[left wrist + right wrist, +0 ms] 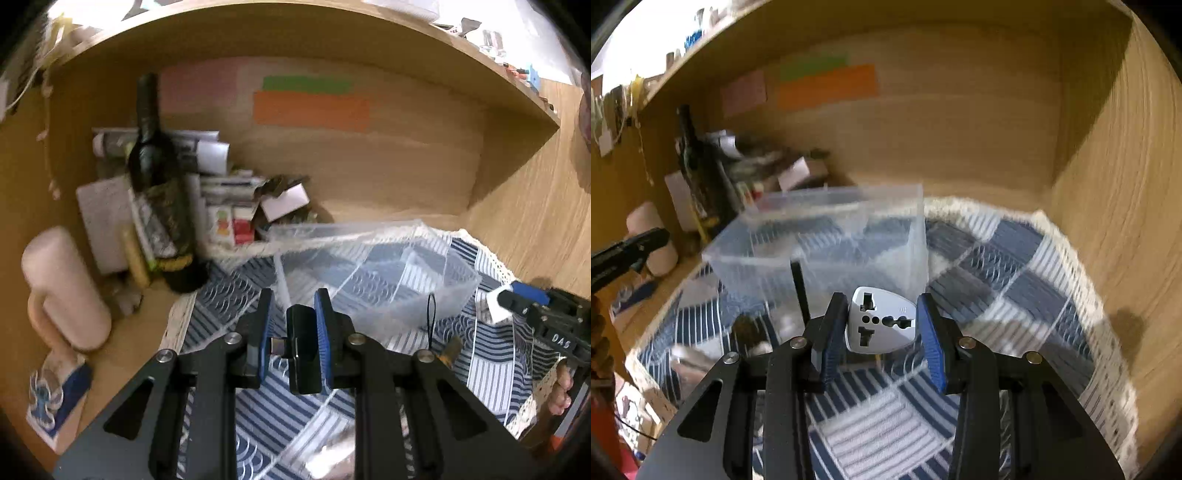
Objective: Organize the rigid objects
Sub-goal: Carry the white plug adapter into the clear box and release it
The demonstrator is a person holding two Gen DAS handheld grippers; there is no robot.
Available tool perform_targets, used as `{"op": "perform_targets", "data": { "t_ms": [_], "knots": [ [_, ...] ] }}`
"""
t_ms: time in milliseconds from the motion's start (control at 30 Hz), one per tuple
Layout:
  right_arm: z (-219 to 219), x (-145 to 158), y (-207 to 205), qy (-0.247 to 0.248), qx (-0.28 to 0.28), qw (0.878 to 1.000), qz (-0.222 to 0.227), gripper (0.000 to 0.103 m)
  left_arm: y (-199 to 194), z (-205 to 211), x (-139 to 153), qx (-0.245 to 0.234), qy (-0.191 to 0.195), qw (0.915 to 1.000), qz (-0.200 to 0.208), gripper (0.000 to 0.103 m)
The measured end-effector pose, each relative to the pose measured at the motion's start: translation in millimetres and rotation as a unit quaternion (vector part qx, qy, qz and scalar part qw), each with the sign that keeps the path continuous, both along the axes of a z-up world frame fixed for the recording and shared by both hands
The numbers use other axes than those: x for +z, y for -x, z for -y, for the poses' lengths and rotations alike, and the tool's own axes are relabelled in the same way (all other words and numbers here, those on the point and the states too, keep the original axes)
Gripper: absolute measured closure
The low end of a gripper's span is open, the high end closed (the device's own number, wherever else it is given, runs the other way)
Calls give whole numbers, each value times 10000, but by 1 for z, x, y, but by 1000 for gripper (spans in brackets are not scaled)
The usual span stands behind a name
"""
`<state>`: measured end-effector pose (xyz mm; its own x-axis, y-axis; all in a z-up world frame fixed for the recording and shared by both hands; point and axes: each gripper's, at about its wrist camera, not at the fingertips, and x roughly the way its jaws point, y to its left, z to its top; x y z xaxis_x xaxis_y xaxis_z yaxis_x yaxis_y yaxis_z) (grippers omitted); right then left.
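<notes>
My left gripper [293,328] is shut on a small black adapter [303,349] with a metal plug end, held above the blue striped cloth [288,417]. My right gripper [882,325] is shut on a white travel plug adapter [881,321], its socket face toward the camera. A clear plastic box [373,266] stands open on the cloth just ahead of both grippers; it also shows in the right wrist view [827,236]. The right gripper shows at the right edge of the left wrist view [517,302].
All sits inside a wooden shelf compartment. A dark wine bottle [162,192], a pink mug [66,291], a white box and stacked small packets [236,206] crowd the left side. A thin black strap [430,314] lies on the cloth. Wooden wall [1108,206] at right.
</notes>
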<state>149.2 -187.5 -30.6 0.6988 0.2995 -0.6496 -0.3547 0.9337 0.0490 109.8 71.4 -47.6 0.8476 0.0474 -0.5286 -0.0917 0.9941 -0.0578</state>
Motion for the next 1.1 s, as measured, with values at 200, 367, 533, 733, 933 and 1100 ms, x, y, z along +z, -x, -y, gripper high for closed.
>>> {"op": "perform_targets", "data": {
  "t_ms": [200,367,533,733,933,1100],
  "knots": [
    [-18,28,-21,13,80,9990,434,67,-36,6,5,-209,-44,9997,-106,82],
    [-40,26,-44,73,234,9989,404,67,-72,9,-5,-361,-5,9984,-438,82],
    [-62,7,-67,192,363,9991,130,67,-102,15,-22,-483,-78,9956,-804,82],
    [-72,-20,-94,398,458,9977,-306,67,-124,27,-41,-663,-225,9910,-1144,82],
    [-76,-38,-105,537,492,9958,-549,67,-139,37,-56,-753,-415,9877,-1302,82],
    [-80,-44,-107,648,552,9943,-635,67,-145,38,-60,-743,-437,9869,-1366,82]
  ]
}}
